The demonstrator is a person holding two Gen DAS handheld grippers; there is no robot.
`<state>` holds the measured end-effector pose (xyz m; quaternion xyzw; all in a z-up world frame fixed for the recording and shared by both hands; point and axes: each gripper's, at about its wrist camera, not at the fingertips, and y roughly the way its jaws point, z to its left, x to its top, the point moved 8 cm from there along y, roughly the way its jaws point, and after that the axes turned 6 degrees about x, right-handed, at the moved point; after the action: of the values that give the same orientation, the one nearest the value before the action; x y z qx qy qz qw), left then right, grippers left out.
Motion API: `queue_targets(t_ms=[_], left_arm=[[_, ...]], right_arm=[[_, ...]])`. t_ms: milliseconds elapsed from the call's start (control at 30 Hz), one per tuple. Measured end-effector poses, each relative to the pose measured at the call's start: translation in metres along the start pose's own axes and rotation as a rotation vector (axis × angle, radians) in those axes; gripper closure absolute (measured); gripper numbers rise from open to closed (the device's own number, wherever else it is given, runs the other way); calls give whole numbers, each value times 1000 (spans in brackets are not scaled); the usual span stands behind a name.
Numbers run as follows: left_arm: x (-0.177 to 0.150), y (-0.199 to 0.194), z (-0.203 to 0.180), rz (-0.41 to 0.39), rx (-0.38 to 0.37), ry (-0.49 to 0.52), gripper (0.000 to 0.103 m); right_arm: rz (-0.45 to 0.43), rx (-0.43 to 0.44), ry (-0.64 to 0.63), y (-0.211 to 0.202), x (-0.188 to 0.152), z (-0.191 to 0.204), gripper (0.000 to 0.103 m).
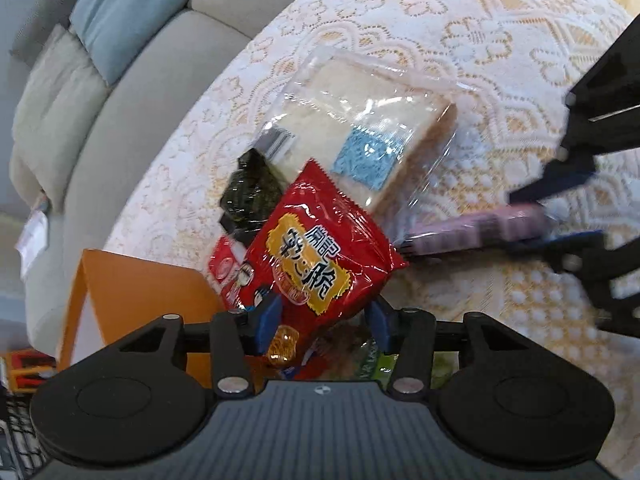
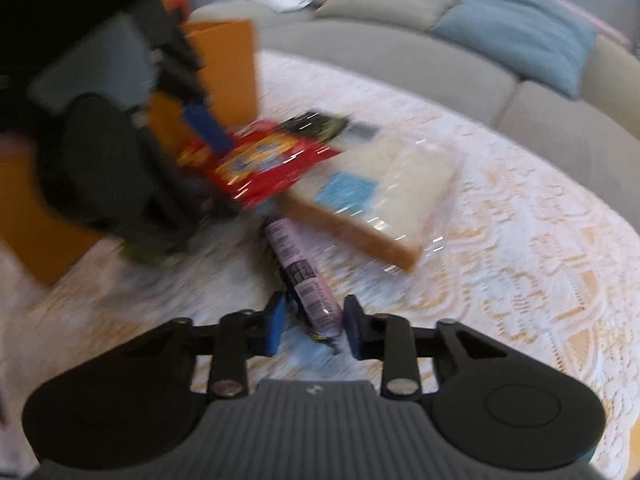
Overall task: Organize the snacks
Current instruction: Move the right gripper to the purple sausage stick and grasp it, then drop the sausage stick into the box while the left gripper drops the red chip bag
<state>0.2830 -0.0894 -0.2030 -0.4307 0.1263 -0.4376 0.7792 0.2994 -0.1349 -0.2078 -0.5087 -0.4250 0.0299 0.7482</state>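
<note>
Lace-covered table [image 1: 460,20], grey sofa [image 1: 132,92] at 10 o'clock; left hand-held gripper [image 1: 324,320] clamps red snack bag [image 1: 316,248], right hand-held gripper [image 2: 314,330] straddles purple tube [image 2: 304,276], grip unclear.

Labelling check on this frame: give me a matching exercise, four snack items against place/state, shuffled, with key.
Items:
1. red snack bag
2. purple roll
3. wrapped bread
4. dark seaweed pack

Place or state:
A. flat on the lace cloth, blue label up
B. between the right tongs
C. clamped in the left tongs
D. beside the bread, partly under the red bag

Pairs: 1-C, 2-B, 3-A, 4-D
</note>
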Motion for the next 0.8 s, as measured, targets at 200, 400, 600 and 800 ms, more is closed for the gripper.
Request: queue_targets(t_ms=[200,400,600,800], left_arm=[[-2,4,-8,-19,65,91,43],[7,13,-17,-37,111,148,41],[10,21,-18,-39,145,181,43],[6,3,-6,-68,179,119,69]], right_arm=[[-61,2,-40,4,-1,9,79],[-107,18,-10,9,1,12,76],[-112,40,65,7,0,4,82],[-86,39,87,10,6,-3,82]])
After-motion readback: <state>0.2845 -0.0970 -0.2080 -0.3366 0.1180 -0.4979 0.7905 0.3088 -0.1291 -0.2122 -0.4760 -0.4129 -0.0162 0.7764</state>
